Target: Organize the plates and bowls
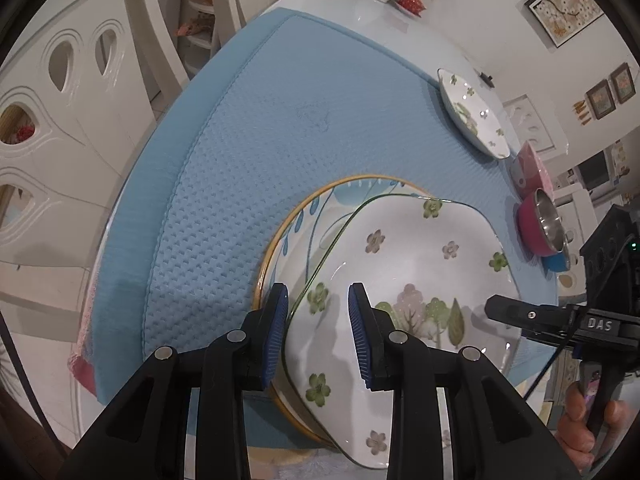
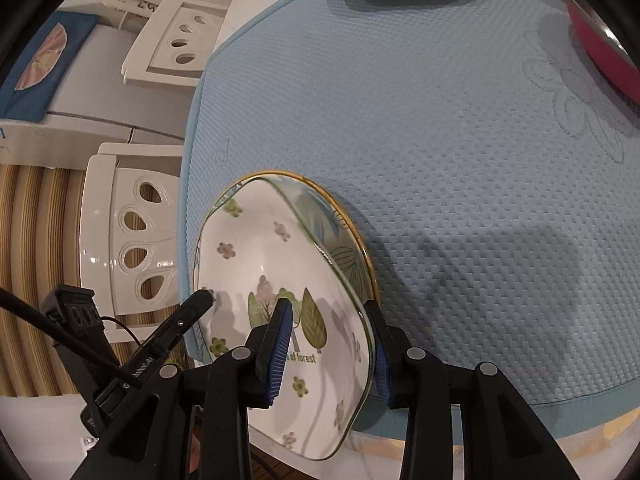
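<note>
I judged the floral dish [image 1: 404, 280] needed settling level and centred on the gold-rimmed plate [image 1: 280, 236] over the blue mat [image 1: 248, 128]. My left gripper [image 1: 318, 308] straddled its rim, jaws narrow, apparently not pinching. My right gripper [image 2: 328, 328] clamped its opposite rim.

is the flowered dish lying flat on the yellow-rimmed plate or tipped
Tipped. The flowered dish rests inside the yellow-rimmed plate, one edge raised clear of the plate's rim, with its rim between the left claw and right claw.
</note>
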